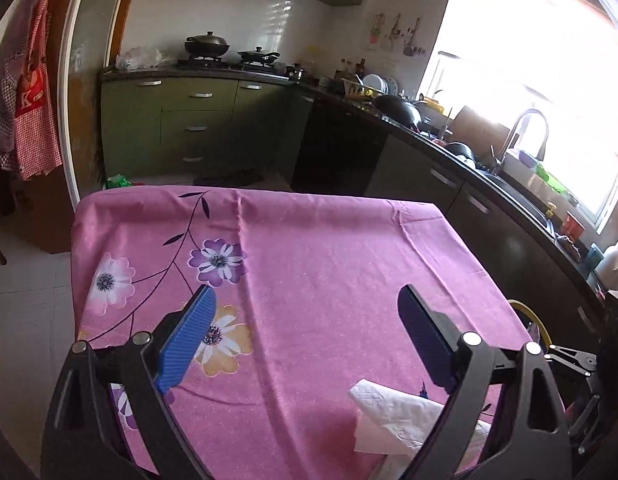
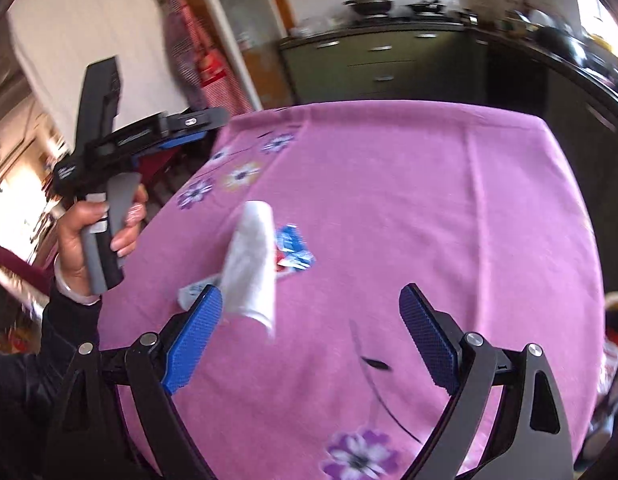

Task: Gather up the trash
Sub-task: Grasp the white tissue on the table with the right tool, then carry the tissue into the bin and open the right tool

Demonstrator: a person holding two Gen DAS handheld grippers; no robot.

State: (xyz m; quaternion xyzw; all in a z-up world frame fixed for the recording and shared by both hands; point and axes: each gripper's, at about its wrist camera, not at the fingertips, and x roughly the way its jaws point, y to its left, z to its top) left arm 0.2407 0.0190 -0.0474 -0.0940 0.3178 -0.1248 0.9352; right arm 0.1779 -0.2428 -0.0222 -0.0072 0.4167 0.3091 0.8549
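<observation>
Both grippers are standing wide apart, gripping nothing. I am tilting my left gripper (image 1: 305, 312) down over the pink tablecloth (image 1: 329, 248), a crumpled white tissue (image 1: 393, 416) lying just under its right finger. My right gripper (image 2: 311, 312) is angling down likewise; the tissue (image 2: 251, 264) and a blue wrapper (image 2: 295, 248) are lying just ahead of its left finger. My left hand (image 2: 97, 240) is clasping its handle upright.

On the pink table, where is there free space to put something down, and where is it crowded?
Free: the far half of the pink tablecloth, from the blue wrapper to the far edge, and the whole right side. Also free is the near strip between the right gripper fingers. Crowded: the left-centre, where the white tissue, the wrapper and a small white packet lie together.
</observation>
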